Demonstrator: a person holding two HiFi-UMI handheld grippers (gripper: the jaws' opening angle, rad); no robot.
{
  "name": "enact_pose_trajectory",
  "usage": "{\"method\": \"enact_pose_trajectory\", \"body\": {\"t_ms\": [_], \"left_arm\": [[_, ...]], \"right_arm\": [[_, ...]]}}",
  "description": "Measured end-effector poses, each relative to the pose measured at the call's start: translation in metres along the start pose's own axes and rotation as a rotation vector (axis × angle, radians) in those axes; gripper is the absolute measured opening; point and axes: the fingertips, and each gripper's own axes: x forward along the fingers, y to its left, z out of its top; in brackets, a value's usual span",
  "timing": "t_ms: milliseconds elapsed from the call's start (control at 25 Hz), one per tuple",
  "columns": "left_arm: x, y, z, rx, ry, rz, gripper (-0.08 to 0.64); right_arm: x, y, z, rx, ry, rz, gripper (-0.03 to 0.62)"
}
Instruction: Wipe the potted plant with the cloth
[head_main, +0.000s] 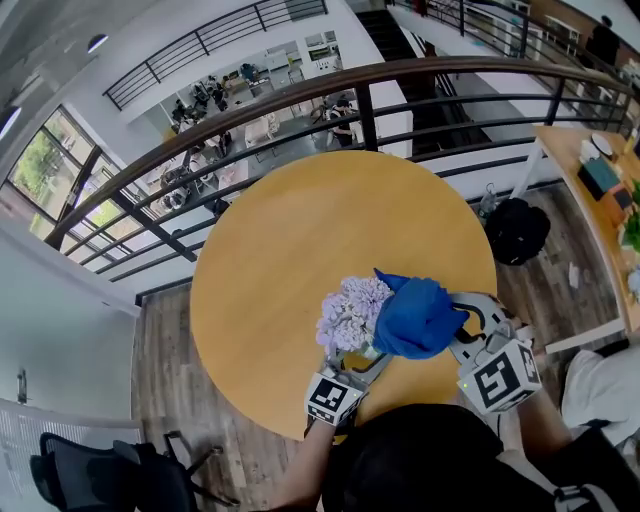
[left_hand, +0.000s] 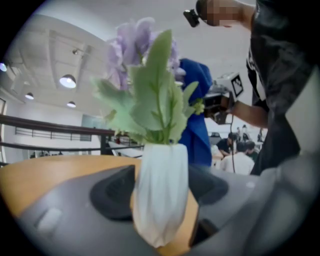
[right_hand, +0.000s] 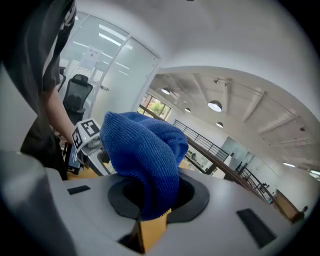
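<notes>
A potted plant with lilac flowers (head_main: 350, 312) and green leaves (left_hand: 155, 100) stands in a white ribbed pot (left_hand: 161, 195) near the front edge of the round yellow table (head_main: 300, 240). My left gripper (head_main: 358, 360) is shut on the pot, one dark pad on each side of it. My right gripper (head_main: 457, 328) is shut on a blue cloth (head_main: 418, 318), which bunches up over its jaws and lies against the right side of the flowers. In the right gripper view the blue cloth (right_hand: 145, 155) hangs down between the pads.
A dark metal railing (head_main: 300, 100) curves behind the table, with a lower floor beyond it. A black bag (head_main: 516, 230) lies on the wooden floor to the right, near a second wooden table (head_main: 590, 190). A black office chair (head_main: 100, 475) stands at the lower left.
</notes>
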Motion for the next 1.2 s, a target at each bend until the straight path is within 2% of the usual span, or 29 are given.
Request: {"method": "enact_pose_trajectory", "body": {"t_ms": [240,480,640,760,880,960,1000,1040,1120,1200], "left_arm": [[-0.001,-0.001,0.002,0.002,-0.01,-0.01,0.322],[-0.001,0.0,0.002,0.002,-0.011,-0.012,0.322],[0.0,-0.001,0.001,0.001,-0.011,-0.012,0.322],[0.002,-0.001,0.002,0.002,-0.01,-0.008,0.322],[0.002,-0.001,0.002,0.001,-0.009,-0.007,0.322],[0.002,-0.001,0.002,0.0,-0.009,-0.007,0.322],[0.001,-0.001,0.002,-0.001,-0.009,-0.007,0.322],[0.001,0.0,0.003,0.0,-0.009,-0.008,0.322],[0.001,0.0,0.003,0.0,-0.009,-0.01,0.322],[0.001,-0.001,0.003,0.0,-0.007,-0.012,0.322]], "right_arm": [[0.006,-0.037,-0.061,-0.033,0.209,-0.148,0.072],[-0.004,-0.082,-0.074,0.069,0.237,-0.296,0.072],[-0.017,-0.109,-0.061,0.113,0.178,-0.395,0.072],[-0.032,-0.12,-0.02,0.168,0.007,-0.434,0.072],[-0.049,-0.109,0.049,0.224,-0.238,-0.367,0.072],[-0.054,-0.086,0.089,0.208,-0.343,-0.26,0.072],[-0.053,-0.069,0.102,0.188,-0.363,-0.191,0.072],[-0.048,-0.05,0.108,0.164,-0.354,-0.119,0.072],[-0.03,-0.013,0.1,0.079,-0.262,-0.005,0.072],[-0.014,0.007,0.082,-0.032,-0.155,0.027,0.072]]}}
